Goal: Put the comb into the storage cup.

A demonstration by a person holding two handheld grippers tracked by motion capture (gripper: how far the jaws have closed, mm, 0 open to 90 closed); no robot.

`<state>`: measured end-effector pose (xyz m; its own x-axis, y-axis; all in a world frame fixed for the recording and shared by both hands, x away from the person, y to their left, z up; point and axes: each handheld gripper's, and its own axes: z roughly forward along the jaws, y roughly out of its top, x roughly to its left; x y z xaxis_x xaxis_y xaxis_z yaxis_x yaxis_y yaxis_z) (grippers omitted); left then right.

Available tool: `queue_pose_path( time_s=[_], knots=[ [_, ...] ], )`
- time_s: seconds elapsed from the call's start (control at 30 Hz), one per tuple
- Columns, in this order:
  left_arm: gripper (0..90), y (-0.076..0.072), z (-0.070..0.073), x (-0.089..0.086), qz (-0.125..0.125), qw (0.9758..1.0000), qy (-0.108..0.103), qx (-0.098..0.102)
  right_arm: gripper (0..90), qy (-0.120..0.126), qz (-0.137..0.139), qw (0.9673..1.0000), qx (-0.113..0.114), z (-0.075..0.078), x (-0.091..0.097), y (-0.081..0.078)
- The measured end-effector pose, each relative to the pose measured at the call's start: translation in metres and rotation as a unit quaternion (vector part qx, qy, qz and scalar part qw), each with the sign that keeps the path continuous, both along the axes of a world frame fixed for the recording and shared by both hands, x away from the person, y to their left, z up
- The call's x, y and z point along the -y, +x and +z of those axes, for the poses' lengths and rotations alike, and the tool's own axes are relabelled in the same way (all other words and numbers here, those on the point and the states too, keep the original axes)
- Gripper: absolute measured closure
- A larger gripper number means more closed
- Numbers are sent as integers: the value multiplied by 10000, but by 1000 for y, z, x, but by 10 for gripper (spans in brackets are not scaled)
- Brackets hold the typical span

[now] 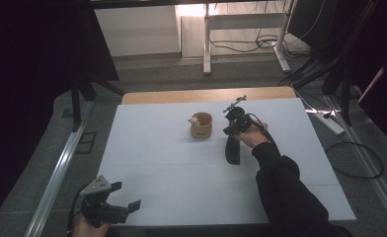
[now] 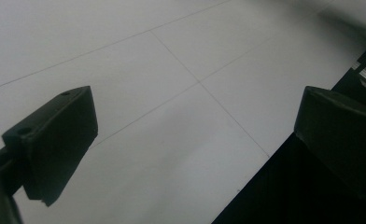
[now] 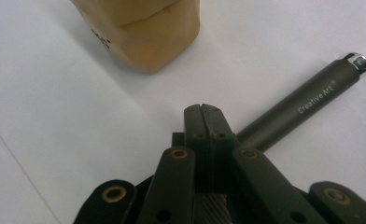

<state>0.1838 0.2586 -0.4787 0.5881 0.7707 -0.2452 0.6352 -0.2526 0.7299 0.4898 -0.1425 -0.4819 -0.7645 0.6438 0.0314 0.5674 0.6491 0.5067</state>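
so the right gripper (image 3: 203, 110) has its jaws pressed together, nothing pinched; the pen (image 3: 302, 102) lies on the table just beside the tips, long axis angling away past the wooden cup (image 3: 144, 32); left gripper (image 1: 113, 203) sits well apart, jaws wide.

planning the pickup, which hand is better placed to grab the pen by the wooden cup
Right: the right gripper is at the pen by the wooden cup, jaws shut. The left gripper sits open at the table's near edge.

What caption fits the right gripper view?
Shut right gripper above a grey pen, beside a wooden cup on the white table.
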Motion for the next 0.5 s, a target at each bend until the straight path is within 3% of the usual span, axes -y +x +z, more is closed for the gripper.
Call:
queue_pose_path(
  time_s=[0.5],
  knots=[
    [4, 0, 0, 0, -9, 10000, -25, -3, 900, -333, -23, 9994, 56, -21, -11, 14]
  ],
)
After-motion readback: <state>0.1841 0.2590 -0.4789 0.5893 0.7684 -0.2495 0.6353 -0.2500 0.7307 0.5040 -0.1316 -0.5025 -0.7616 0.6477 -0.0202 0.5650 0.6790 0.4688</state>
